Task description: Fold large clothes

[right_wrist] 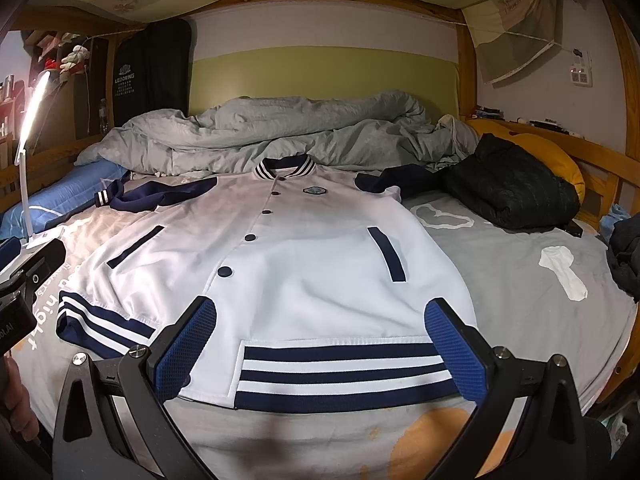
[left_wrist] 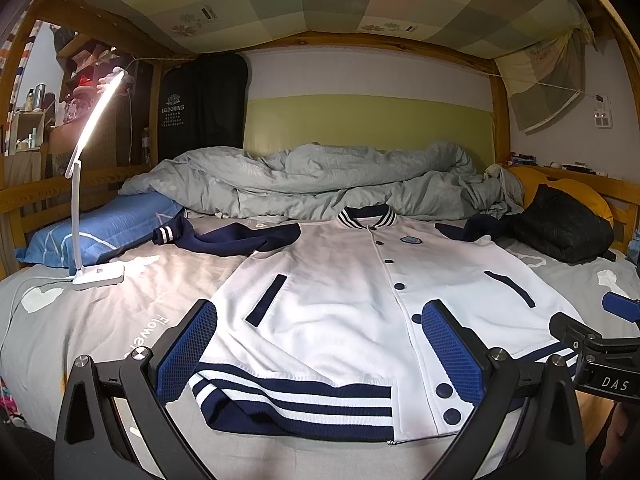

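A white varsity jacket (left_wrist: 340,292) with navy sleeves, navy buttons and a striped navy hem lies flat, front up, on the grey bed sheet (left_wrist: 100,320). It also shows in the right wrist view (right_wrist: 312,248). Its left sleeve (left_wrist: 224,238) stretches out to the left; the right sleeve (right_wrist: 384,182) is partly hidden by a black bundle. My left gripper (left_wrist: 320,356) is open and hovers over the hem's left half. My right gripper (right_wrist: 320,348) is open over the hem's right half, and it shows at the edge of the left wrist view (left_wrist: 600,344).
A lit white desk lamp (left_wrist: 96,272) stands on the sheet at left, by a blue pillow (left_wrist: 108,228). A crumpled grey-green duvet (left_wrist: 320,184) lies behind the collar. A black jacket bundle (right_wrist: 508,184) and yellow cushion (right_wrist: 560,160) sit at right. Wooden bed rails (right_wrist: 592,160) surround the bed.
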`<state>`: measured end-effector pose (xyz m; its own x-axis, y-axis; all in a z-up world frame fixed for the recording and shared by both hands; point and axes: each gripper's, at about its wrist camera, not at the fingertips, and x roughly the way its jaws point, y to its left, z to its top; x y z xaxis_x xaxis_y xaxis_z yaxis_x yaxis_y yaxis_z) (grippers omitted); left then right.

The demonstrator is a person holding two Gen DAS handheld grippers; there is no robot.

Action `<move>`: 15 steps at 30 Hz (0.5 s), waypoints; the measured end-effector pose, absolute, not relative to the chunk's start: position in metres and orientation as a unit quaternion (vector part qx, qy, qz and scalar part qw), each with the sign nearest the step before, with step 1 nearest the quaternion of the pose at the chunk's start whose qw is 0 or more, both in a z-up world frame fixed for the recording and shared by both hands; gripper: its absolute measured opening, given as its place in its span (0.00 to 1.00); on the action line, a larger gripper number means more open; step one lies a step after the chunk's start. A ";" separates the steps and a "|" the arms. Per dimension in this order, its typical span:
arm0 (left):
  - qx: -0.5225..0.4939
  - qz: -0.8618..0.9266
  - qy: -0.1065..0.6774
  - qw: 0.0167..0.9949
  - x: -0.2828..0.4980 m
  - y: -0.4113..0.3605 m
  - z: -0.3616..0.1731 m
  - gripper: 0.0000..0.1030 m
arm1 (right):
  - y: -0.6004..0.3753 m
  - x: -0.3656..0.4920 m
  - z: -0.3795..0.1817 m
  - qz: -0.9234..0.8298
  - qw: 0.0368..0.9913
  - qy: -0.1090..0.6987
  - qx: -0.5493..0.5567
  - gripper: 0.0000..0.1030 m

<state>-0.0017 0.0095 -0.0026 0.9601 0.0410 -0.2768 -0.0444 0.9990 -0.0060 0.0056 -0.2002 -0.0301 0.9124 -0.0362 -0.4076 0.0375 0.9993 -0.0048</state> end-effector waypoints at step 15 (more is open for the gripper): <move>0.000 0.018 0.101 0.995 -0.013 0.004 -0.003 1.00 | -0.200 0.000 -0.031 -0.012 0.979 0.203 -0.005 1.00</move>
